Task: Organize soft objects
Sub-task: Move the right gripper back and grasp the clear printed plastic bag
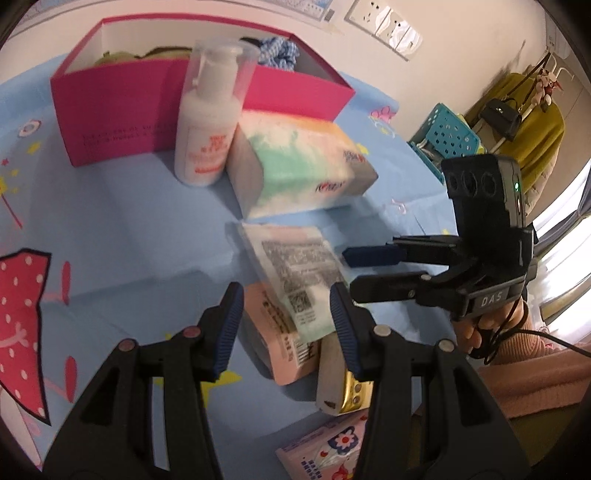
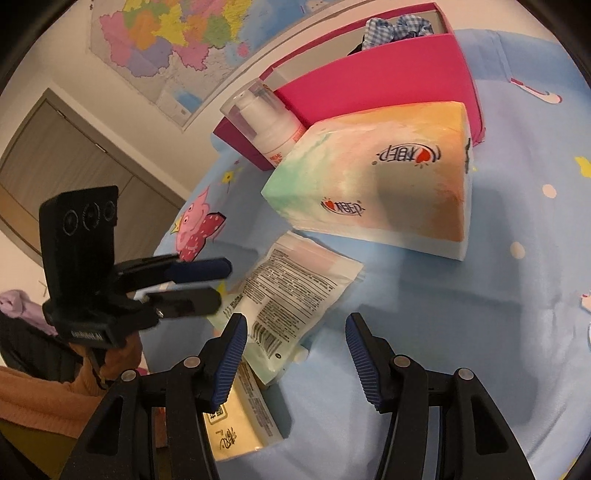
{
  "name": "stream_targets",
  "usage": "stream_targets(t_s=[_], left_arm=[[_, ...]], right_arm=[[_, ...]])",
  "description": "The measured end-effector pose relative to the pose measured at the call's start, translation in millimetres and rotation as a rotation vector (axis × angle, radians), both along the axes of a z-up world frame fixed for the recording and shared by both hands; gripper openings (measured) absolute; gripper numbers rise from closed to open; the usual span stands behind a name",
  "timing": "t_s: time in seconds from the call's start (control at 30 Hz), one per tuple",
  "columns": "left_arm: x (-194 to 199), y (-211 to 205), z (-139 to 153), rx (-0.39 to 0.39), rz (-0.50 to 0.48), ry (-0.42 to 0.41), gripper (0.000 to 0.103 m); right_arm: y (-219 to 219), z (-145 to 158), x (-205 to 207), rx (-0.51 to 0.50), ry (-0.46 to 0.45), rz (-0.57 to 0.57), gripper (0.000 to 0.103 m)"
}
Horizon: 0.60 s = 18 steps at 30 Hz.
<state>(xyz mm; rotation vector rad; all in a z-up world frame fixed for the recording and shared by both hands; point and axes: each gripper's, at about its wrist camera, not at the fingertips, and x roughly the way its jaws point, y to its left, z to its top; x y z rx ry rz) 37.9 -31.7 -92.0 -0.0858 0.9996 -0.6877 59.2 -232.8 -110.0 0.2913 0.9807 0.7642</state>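
This is a room in a home, probably a bedroom. The work surface is covered with a light blue sheet [image 1: 122, 221] printed with cartoon pigs and stars. A coloured map [image 2: 173, 40] hangs on the wall near a grey door [image 2: 66, 166]. A yellow garment [image 1: 532, 122] and a black handbag [image 1: 502, 114] hang on a rack, beside wall sockets [image 1: 388, 22].

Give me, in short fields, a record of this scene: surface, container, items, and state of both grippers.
surface: blue cartoon-print cloth
container: pink box, open, checked fabric inside
items: lotion bottle upright before box; tissue pack beside it; flat pouch lying on a pink packet
left gripper: open, jaws astride the pouch
right gripper: open, holding nothing
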Motion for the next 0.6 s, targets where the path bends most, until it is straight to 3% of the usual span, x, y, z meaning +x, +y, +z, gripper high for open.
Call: stream_targets(t_s=[0.6], left_arm=[[12, 0, -11, -0.026, -0.017, 0.063, 0.05]], right_arm=[[13, -11, 9, 0.123, 0.051, -0.011, 0.058]])
